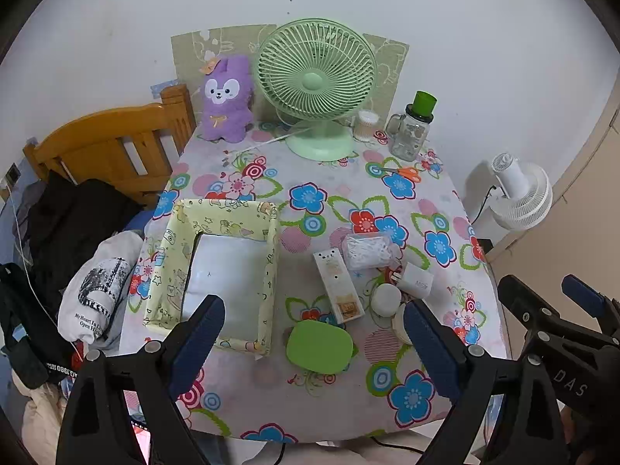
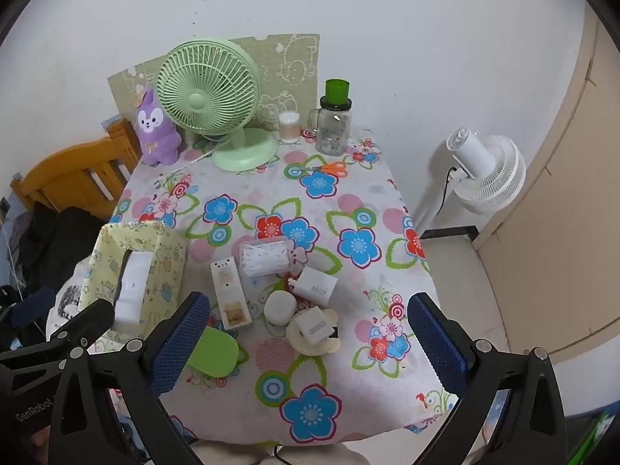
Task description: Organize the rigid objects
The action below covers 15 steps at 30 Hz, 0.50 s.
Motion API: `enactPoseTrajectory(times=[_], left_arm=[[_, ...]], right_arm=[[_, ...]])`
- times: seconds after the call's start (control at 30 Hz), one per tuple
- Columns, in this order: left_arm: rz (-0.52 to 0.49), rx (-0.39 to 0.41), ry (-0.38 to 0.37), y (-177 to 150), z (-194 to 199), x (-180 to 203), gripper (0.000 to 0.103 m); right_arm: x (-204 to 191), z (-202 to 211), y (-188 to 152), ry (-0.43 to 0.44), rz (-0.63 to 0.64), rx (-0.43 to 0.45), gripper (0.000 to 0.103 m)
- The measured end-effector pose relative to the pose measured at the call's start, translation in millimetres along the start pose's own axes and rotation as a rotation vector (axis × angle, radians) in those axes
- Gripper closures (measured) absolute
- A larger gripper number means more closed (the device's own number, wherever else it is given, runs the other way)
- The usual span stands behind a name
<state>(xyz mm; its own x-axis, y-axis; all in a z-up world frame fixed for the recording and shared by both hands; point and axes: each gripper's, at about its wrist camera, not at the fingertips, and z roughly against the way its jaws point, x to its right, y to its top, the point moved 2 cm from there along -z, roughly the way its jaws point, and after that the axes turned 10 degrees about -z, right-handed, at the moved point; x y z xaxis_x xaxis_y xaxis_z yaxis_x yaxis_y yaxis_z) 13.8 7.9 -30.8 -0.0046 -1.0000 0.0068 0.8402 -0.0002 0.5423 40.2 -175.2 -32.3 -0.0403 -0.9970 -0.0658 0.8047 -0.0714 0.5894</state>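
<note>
A cluster of small items lies on the flowered tablecloth [image 1: 310,407]: a green oval case [image 1: 319,347], a long white box [image 1: 338,286], a clear box of white picks [image 1: 368,250], a white charger [image 1: 416,281], a white round puck [image 1: 387,298] and a white plug on a cream disc [image 2: 312,327]. Left of them stands a yellow fabric bin [image 1: 271,271], its white floor bare. My left gripper [image 1: 314,305] hovers open above the near table edge, over the green case. My right gripper [image 2: 310,302] hangs open above the cluster, nothing between its fingers.
Along the back wall stand a green desk fan [image 1: 316,77], a purple plush [image 1: 226,97], a swab tub [image 1: 366,124] and a glass jar [image 1: 412,131]; orange scissors [image 1: 407,172] lie nearby. A wooden bed frame [image 1: 104,147] and clothes crowd the left, a white floor fan [image 1: 519,190] the right.
</note>
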Motion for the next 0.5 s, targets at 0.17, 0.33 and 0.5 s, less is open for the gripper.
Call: enactPoseTrajectory(times=[0.17, 0.33, 0.5], left_arm=[[-0.007, 0.026, 0.039, 1.8, 3.2, -2.1, 0.008], [-0.001, 0.036, 0.04, 1.7, 3.8, -6.8, 0.008], [-0.031, 0.042, 0.067, 1.8, 4.7, -5.4, 0.008]], right_arm=[[-0.6, -0.1, 1.8, 0.01, -0.002, 0.002, 0.0], [-2.5, -0.1, 2.0, 0.015, 0.001, 0.003, 0.0], [-2.9, -0.1, 2.1, 0.016, 0.003, 0.003, 0.0]])
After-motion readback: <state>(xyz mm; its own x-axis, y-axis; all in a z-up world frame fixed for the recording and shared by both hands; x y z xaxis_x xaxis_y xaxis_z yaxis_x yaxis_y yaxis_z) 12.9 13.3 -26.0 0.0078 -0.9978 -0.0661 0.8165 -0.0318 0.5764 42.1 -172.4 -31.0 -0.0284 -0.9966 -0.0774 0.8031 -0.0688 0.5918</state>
